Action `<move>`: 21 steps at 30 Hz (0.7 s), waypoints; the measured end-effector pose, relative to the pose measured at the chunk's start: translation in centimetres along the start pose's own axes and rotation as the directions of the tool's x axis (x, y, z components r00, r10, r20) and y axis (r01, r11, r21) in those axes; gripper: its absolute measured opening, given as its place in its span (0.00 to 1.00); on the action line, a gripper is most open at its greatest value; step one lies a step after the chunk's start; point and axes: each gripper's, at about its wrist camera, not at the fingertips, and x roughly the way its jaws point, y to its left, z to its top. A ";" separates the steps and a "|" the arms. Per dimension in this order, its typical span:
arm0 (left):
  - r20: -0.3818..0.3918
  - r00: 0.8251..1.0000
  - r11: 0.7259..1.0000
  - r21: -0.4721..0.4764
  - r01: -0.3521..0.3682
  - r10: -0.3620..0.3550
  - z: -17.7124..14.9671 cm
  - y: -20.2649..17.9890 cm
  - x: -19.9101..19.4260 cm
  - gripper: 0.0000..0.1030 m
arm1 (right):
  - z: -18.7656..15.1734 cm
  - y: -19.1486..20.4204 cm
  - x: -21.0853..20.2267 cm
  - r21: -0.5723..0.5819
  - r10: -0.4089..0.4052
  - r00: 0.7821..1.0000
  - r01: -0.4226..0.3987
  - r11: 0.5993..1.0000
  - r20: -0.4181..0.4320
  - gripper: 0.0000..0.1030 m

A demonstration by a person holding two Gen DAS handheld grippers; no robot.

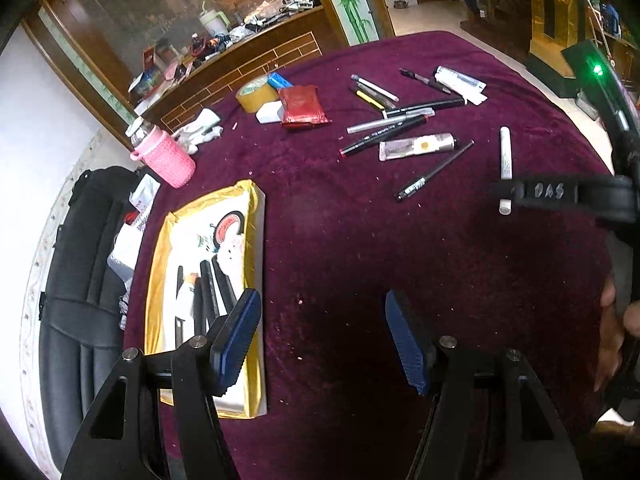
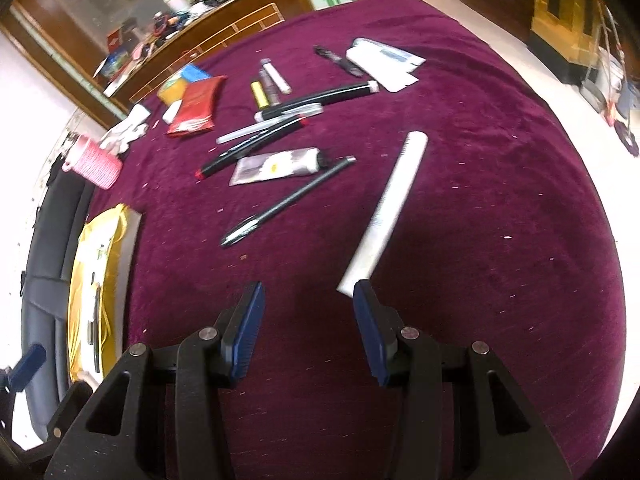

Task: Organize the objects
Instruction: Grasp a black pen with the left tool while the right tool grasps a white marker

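A gold-lined box [image 1: 256, 240] lies at the table's left edge and holds several pens and a tube; it also shows in the right wrist view [image 2: 116, 232]. My left gripper [image 1: 320, 336] is open and empty, its left finger over the box's near right corner. My right gripper [image 2: 308, 328] is open and empty, just before the near end of a white pen [image 2: 384, 216]. That pen [image 1: 505, 152] also shows in the left wrist view, with my right gripper's finger across it. A black pen [image 2: 288, 202], a silver tube [image 2: 280, 166] and several markers [image 2: 256, 136] lie loose beyond.
The round table has a purple cloth [image 1: 360, 240]. A pink-sleeved bottle [image 1: 166, 156], white gloves [image 1: 200, 130], a tape roll [image 1: 256, 94], a red packet [image 1: 302, 106] and white tubes [image 1: 460, 80] lie at the far side. A black chair [image 1: 80, 280] stands left of the table.
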 end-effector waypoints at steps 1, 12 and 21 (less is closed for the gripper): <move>-0.008 1.000 1.000 -0.006 0.008 -0.008 -0.1 0.0 0.2 0.57 | 0.2 -0.6 0.0 0.013 -0.004 1.000 0.004 1.000 0.000 0.43; -0.043 0.945 0.933 -0.176 0.313 -0.324 1.9 0.5 5.9 0.57 | 0.9 -7.4 0.3 0.123 -0.073 0.997 0.075 0.990 -0.019 0.43; 0.023 0.943 0.940 0.093 0.328 -0.331 9.0 -6.4 11.5 0.57 | -0.4 -10.3 -0.9 0.137 -0.088 0.996 0.091 0.986 -0.028 0.43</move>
